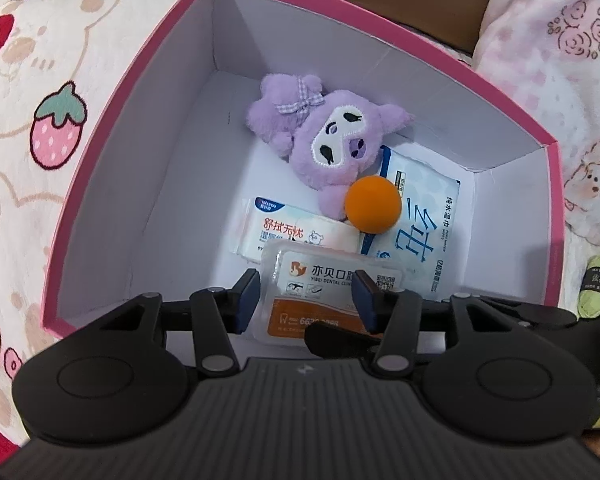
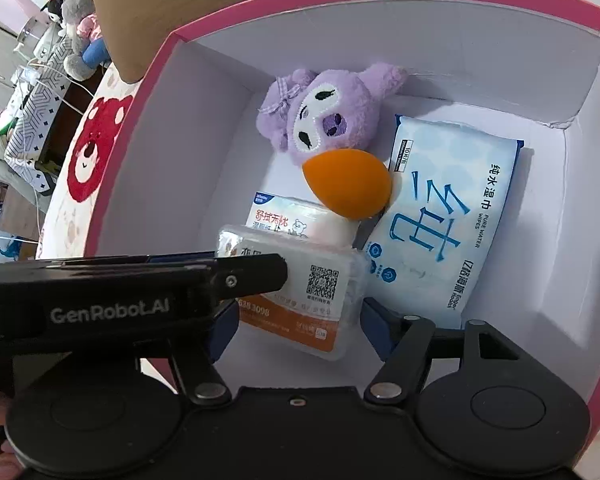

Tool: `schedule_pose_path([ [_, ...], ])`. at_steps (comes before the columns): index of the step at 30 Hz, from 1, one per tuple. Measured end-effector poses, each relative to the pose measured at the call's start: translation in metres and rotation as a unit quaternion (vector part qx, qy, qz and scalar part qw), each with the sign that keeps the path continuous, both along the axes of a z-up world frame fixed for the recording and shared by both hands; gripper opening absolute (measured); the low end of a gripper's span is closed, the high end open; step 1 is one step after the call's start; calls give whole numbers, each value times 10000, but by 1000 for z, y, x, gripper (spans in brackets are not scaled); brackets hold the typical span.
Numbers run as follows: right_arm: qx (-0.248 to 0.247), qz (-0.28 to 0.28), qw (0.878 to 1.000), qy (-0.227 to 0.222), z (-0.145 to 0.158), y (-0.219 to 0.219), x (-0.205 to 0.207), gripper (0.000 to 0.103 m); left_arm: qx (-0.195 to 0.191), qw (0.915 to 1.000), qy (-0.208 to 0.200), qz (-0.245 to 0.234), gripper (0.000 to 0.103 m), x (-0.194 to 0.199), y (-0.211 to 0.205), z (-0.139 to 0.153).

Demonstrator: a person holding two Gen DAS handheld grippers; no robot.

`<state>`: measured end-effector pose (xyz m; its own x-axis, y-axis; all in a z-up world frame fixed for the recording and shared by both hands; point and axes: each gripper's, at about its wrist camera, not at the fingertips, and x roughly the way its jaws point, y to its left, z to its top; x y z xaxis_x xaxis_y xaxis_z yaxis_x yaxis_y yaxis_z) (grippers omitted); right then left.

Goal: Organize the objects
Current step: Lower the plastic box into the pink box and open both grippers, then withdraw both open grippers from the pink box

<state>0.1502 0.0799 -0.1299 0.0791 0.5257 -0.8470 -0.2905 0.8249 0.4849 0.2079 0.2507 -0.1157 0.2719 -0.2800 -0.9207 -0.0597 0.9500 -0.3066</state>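
Left hand-held gripper (image 1: 306, 294): jaws narrow over the clear plastic case (image 1: 320, 276); cannot tell if they pinch it. The case lies tilted on a wipes pack (image 1: 283, 232) inside the pink box (image 1: 111, 128), judged to be the collecting bin. Right hand-held gripper (image 2: 295, 316): jaws wide, flanking the case. The box sits on a cartoon-print bed (image 1: 27, 80); bedroom clutter is beyond.

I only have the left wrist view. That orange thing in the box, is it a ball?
Observer: No. From the right wrist the sponge is egg-shaped, not round.
Operator: How is the right hand-held gripper set?
Observer: The right hand-held gripper is open, with one jaw on either side of the case and a gap showing on the right.
Operator: Is there anything beyond the box on the far left?
Observer: Yes. Past the box, grey plush toys sit far off in the room.
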Motion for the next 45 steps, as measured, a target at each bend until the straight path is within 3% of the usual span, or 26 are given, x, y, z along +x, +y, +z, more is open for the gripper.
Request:
schedule_pose_path([
  [5,152,-89,9998,41,1,-8,-2,73,-159,9999,-7,8,53,-1,2,-4],
  [7,249,-96,9996,-27,3,-11,-5,71,-68,9991,-272,-326,50,-5,0,-1],
  [9,238,39,9995,-188,4,-11,-7,59,99,9980,-388,-494,46,-9,0,4],
  [13,174,108,9990,-396,6,-15,-8,52,72,9980,-383,-499,42,-11,3,8],
  [18,-387,350,9950,-847,12,-5,-19,53,65,9977,-394,-556,41,-18,-4,4],
  [28,-285,448,9921,-1135,28,-22,-30,54,486,9926,-874,-683,42,-28,-12,20],
  [35,-144,566,9859,-1569,55,-41,-48,55,335,9924,-1106,-424,48,-39,-19,49],
  [45,-174,694,9755,-2080,95,-65,-78,59,75,9931,-1127,-326,53,-71,-33,87],
])
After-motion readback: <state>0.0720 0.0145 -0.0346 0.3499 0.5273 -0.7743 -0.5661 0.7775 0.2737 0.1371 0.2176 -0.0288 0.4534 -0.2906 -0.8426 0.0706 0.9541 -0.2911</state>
